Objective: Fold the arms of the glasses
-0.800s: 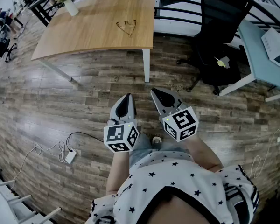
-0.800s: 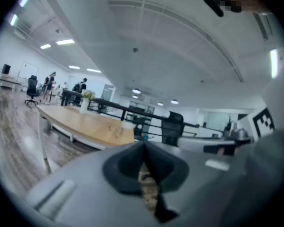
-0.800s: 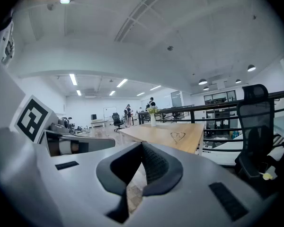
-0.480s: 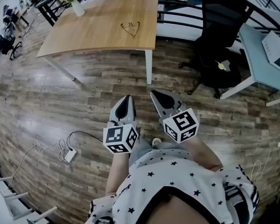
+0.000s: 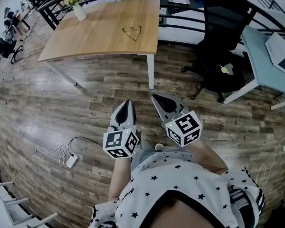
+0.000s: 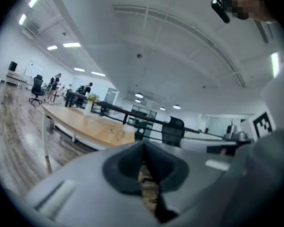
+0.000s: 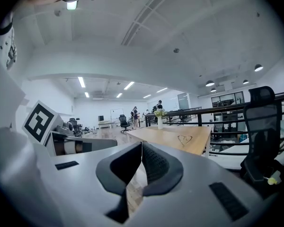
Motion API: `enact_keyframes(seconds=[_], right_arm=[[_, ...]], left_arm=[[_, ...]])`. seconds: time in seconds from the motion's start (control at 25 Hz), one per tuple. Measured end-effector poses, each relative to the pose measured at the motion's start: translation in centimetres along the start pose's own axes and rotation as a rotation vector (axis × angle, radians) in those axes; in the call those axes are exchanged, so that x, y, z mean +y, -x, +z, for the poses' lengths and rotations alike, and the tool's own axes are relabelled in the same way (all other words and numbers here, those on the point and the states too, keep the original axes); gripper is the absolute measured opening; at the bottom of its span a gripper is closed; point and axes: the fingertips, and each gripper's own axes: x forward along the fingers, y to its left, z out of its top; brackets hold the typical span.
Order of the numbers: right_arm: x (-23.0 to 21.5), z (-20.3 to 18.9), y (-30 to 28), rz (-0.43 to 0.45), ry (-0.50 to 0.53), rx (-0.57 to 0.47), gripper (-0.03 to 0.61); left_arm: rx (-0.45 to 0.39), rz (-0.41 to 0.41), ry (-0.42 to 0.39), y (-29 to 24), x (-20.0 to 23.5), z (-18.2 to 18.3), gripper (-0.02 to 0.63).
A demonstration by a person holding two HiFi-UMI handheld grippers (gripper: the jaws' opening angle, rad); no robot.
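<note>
The glasses (image 5: pixel 132 32) are lying on the wooden table (image 5: pixel 85 32), their arms seemingly unfolded; nothing is looking done yet, with both arms left to fold; the left gripper (image 5: pixel 126 107) and right gripper (image 5: pixel 160 101) are hovering well short of the table, each with its jaws pressed together on nothing.

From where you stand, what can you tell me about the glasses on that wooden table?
The glasses are a thin, dark, wire-like frame with clear lenses, too small here to show finer detail. They lie flat on the light wooden table, toward its end nearest the black chair. Their arms look unfolded, stretched out toward the person and closing in on each other, so the outline reads like a heart in the right gripper view. Only the tabletop touches them.
</note>
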Motion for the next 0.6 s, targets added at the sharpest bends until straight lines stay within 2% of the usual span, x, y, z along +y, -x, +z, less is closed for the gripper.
enact_keyframes(seconds=[0.2, 0.6], right_arm=[[-0.7, -0.4, -0.2, 0.018, -0.039, 0.007, 0.017], [-3.2, -0.5, -2.1, -0.008, -0.075, 0.02, 0.017]], left_arm=[[0.011, 0.005, -0.001, -0.4, -0.2, -0.2, 0.006], [0.03, -0.018, -0.008, -3.2, 0.4, 0.2, 0.005]])
